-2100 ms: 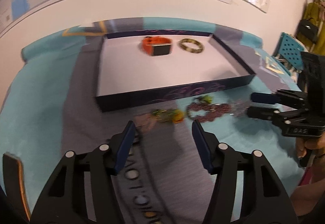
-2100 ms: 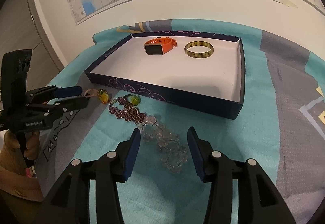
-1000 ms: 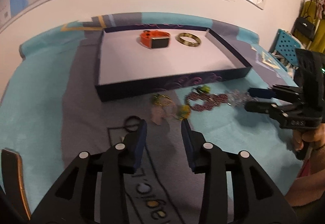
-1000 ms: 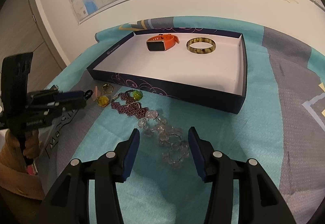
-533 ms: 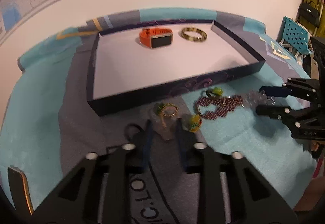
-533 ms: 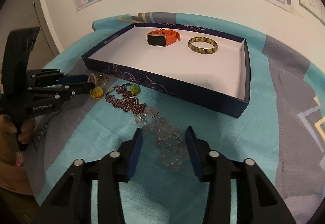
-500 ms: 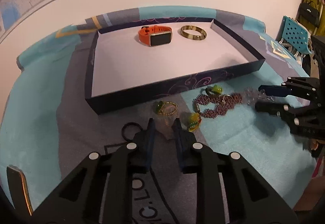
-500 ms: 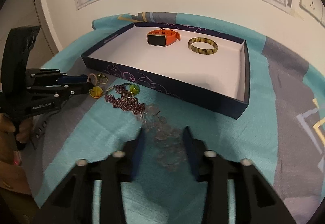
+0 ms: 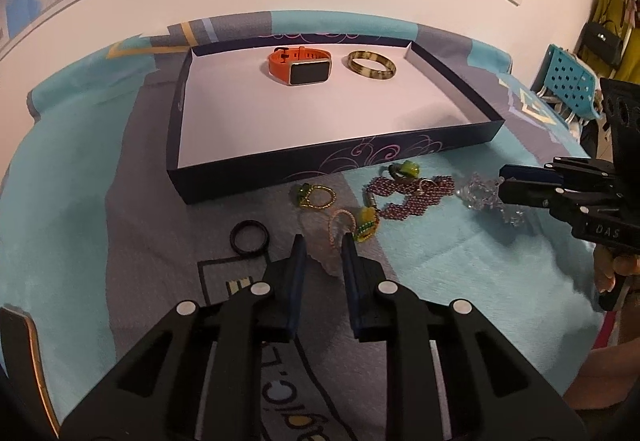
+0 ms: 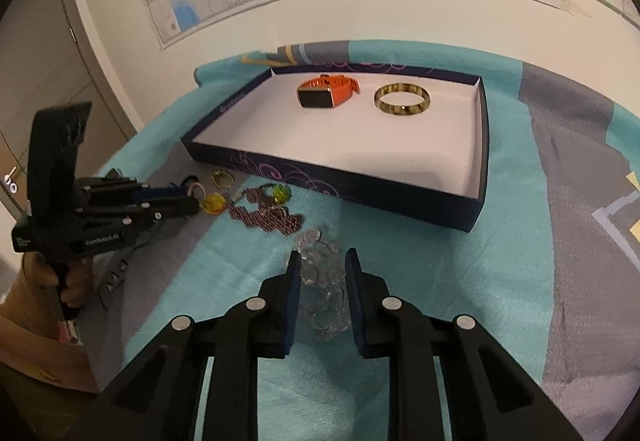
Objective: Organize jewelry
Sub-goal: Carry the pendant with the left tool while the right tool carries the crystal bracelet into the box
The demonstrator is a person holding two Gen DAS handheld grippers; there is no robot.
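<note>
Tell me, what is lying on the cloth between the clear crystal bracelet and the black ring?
In the left wrist view, between the crystal bracelet and black ring: a purple beaded bracelet, a gold ring, a pink ring and a yellow-green ring.

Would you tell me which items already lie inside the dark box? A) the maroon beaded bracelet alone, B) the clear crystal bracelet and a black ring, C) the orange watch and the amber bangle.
C: the orange watch and amber bangle rest inside the box.

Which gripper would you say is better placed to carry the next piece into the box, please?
Probably the right gripper: its fingers already flank the clear crystal bracelet, near the box. The left gripper brackets only a small pale piece I cannot identify.
</note>
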